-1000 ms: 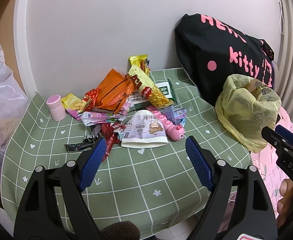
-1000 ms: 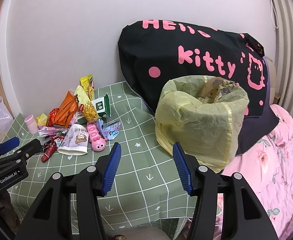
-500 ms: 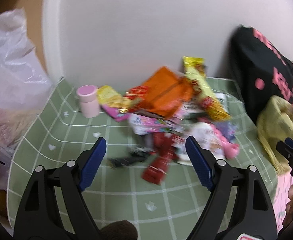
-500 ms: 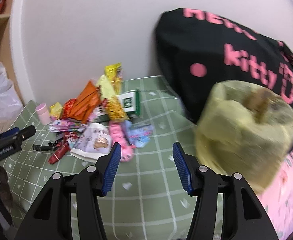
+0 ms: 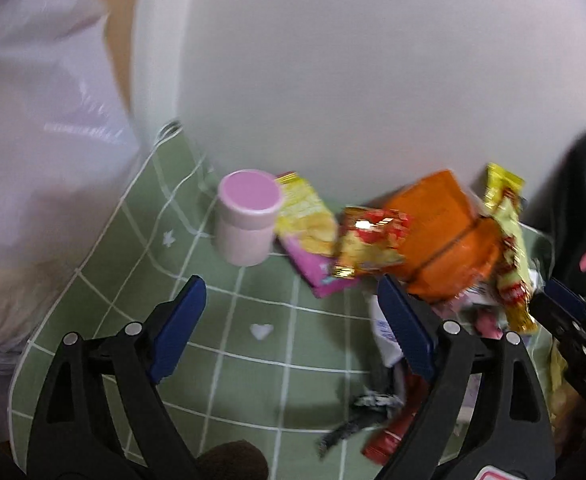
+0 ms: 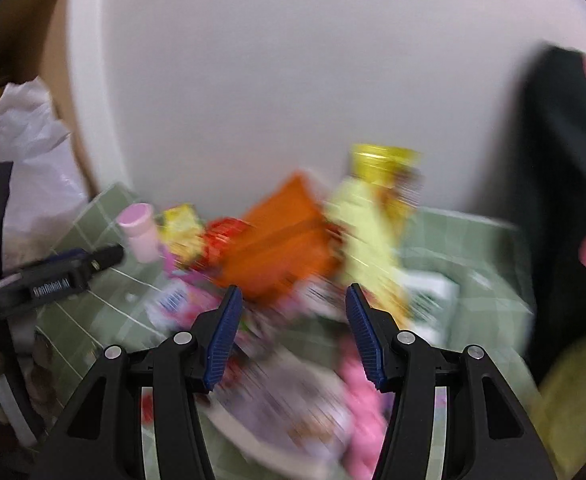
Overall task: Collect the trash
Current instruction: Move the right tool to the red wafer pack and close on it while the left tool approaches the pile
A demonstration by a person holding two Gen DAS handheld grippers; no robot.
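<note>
A heap of snack wrappers lies on the green checked tablecloth against the white wall. An orange packet tops the heap, with a red and gold wrapper, a yellow bag and a pink wrapper to its left. A pink-lidded jar stands left of them. My left gripper is open, low over the cloth in front of the jar and the wrappers. My right gripper is open just before the orange packet, in a blurred view. The yellow trash bag shows at the lower right edge.
A white plastic bag bulges at the table's left side. A black bag with pink print stands at the right against the wall. The left gripper's body reaches in from the left in the right wrist view.
Both grippers have swung left and moved closer to the wrapper heap. The yellow trash bag has slid from the middle of the right wrist view to its right edge. Both stay open.
</note>
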